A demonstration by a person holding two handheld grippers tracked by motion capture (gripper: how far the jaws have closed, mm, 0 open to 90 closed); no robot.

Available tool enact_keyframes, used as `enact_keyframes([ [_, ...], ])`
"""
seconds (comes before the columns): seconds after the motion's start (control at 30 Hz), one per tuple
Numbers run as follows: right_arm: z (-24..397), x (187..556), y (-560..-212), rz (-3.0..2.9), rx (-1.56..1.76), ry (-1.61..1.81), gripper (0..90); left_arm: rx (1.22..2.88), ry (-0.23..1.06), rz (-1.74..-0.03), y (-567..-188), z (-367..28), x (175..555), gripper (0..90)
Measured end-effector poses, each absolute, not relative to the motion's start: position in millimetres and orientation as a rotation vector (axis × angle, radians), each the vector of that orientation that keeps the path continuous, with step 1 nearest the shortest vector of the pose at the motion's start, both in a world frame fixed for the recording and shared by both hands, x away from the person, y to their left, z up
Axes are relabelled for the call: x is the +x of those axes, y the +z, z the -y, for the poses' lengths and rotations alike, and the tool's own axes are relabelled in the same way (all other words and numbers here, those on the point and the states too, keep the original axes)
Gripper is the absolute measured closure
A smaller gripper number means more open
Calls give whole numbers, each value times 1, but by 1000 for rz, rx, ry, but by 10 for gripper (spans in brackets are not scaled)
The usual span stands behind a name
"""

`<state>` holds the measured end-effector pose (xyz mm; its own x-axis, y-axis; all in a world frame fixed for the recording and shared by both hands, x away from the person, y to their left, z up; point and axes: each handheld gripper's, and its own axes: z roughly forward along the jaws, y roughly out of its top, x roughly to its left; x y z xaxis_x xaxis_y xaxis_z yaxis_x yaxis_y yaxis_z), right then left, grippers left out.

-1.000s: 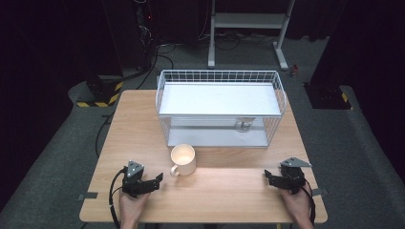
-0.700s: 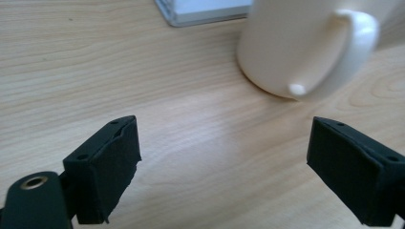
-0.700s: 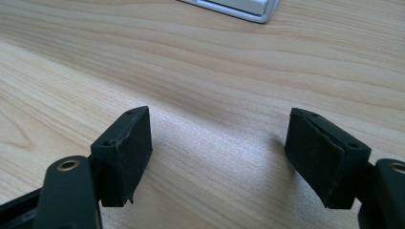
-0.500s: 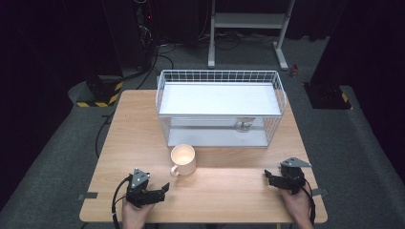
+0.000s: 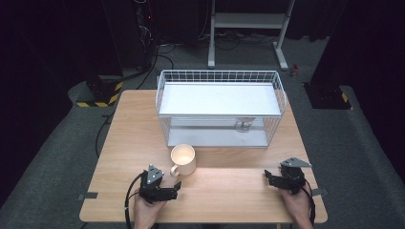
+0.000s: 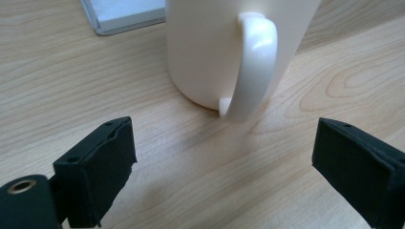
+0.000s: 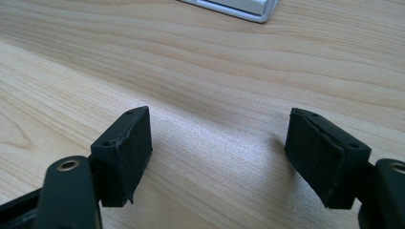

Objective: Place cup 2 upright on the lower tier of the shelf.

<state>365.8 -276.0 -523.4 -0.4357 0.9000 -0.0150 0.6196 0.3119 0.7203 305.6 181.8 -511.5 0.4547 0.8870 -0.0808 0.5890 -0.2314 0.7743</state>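
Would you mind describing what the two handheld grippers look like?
Both the left gripper and the right gripper are black, each topped by a grey three-cornered plate and trailing a black cable. Each has two blocky black jaws faced with matte pads, with small screw holes along the edges. A brass-coloured ring sits at a jaw's base.

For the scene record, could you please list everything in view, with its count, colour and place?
mug: one, cream, upright on the table in front of the rack, handle toward the left claw
wire rack: one, white, two-tier, at the far middle of the table
small object: one, pale, on the rack's lower shelf; too small to identify
table: one, light wood
metal stand: one, pale grey, on the floor beyond the table
left claw: one, black, jaws open and just been opening, nothing between them, near the mug's handle
right claw: one, black, jaws open, empty
hands: two, at the near edge
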Motion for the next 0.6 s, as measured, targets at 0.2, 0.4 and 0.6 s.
enact_keyframes([
  [0.2, 276, 366, -523, -2167, 1349, 910, 242, 1942, 483, -1239, -511, -175, 315, 56],
  [0.4, 276, 366, -523, -2167, 1349, 910, 242, 1937, 484, -1245, -506, -168, 321, 45],
  [0.6, 276, 366, -523, -2167, 1350, 910, 242, 1931, 521, -1238, -502, -164, 329, 39],
])
